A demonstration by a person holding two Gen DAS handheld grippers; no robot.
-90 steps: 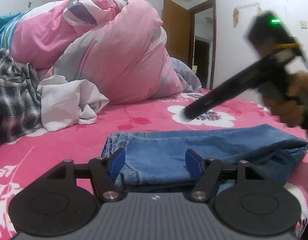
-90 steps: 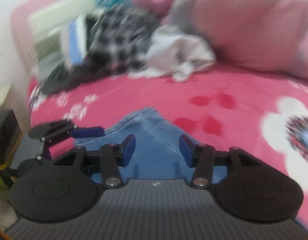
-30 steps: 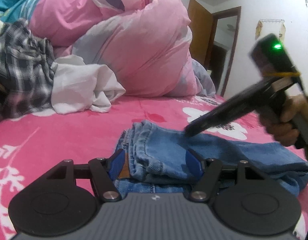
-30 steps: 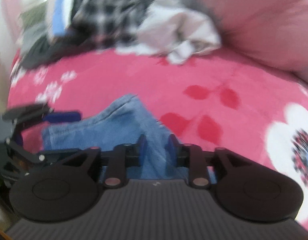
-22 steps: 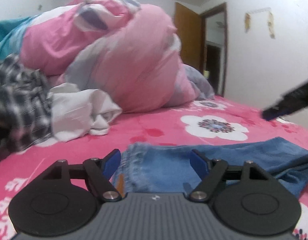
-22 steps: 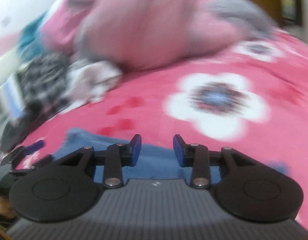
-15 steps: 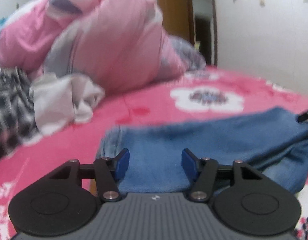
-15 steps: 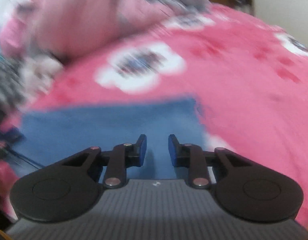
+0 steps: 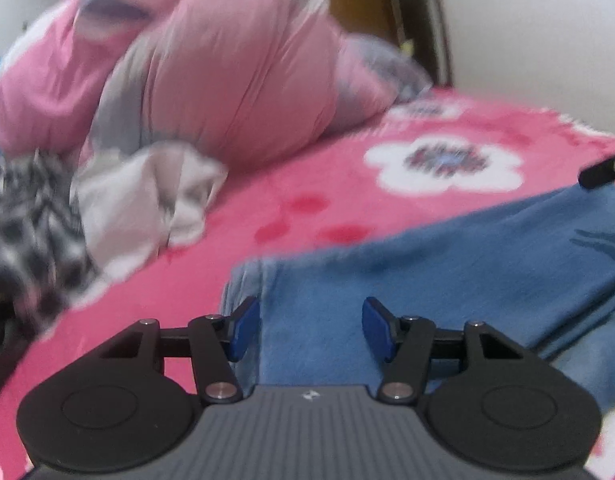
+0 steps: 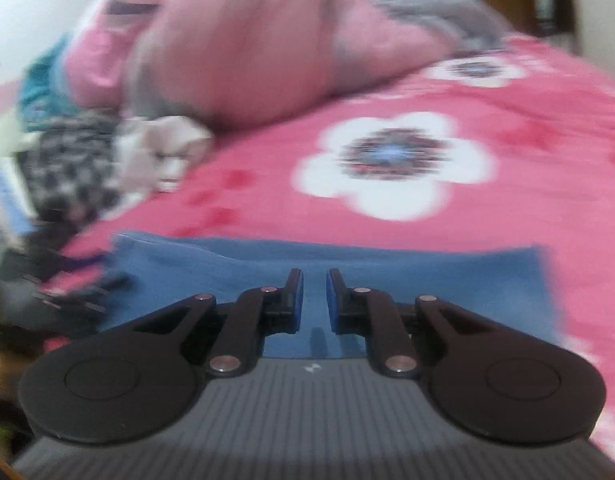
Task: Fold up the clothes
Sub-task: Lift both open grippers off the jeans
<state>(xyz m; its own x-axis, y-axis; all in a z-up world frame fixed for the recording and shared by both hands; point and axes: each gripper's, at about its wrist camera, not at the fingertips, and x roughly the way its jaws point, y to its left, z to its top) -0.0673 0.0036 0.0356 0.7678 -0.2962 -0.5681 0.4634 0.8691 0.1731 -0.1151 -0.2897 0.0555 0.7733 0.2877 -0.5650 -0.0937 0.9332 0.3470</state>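
Blue jeans (image 9: pixel 427 280) lie folded lengthwise on the pink flowered bed sheet (image 9: pixel 307 184). My left gripper (image 9: pixel 310 326) hovers over their left end. It is open, with denim showing between its blue pads and no visible pinch. My right gripper (image 10: pixel 314 300) sits at the near edge of the jeans (image 10: pixel 347 268). Its jaws are drawn in to a narrow slit, and only flat denim shows through the slit. In the left wrist view the right gripper's dark tip (image 9: pixel 587 174) reaches in by the far right edge. The blurred left gripper (image 10: pixel 79 292) appears at the left in the right wrist view.
A big pink and grey duvet (image 9: pixel 227 72) is heaped at the back. A crumpled white garment (image 9: pixel 147 200) and a black-and-white checked shirt (image 9: pixel 27 220) lie at the left. A brown door (image 9: pixel 367 0) and a white wall stand behind the bed.
The right gripper left the bunched waist end, swung to the jeans' other end and narrowed its jaws. The left gripper's jaws came in a little and it rolled. The jeans now lie flatter.
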